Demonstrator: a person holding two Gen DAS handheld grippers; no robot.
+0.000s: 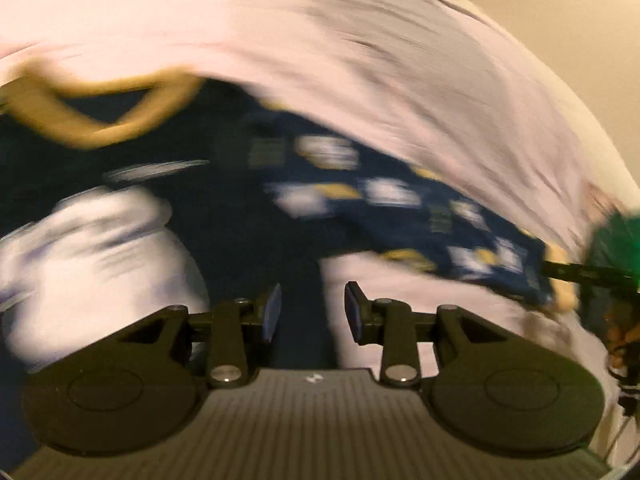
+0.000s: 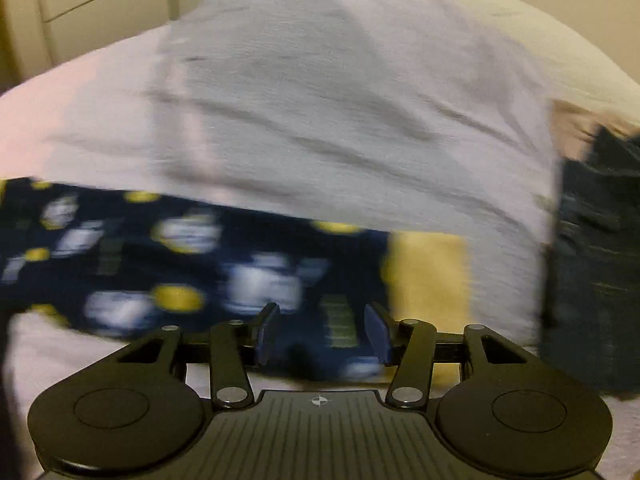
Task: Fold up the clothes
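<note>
Here a navy patterned garment [image 1: 392, 200] with a yellow collar [image 1: 92, 120] lies spread on the pale sheet [image 1: 280, 32] of a bed, a white cloth [image 1: 92, 248] bunched on it and dark jeans [image 2: 596, 248] alongside. Both views are blurred. The left gripper [image 1: 312, 316] and right gripper [image 2: 322, 334] hover low over the garment, jaws apart and holding nothing.

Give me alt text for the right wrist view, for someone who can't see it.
The open right gripper hovers over a navy patterned garment with a yellow cuff, lying on a pale sheet. A dark folded cloth sits at the right edge. The picture is motion-blurred.
</note>
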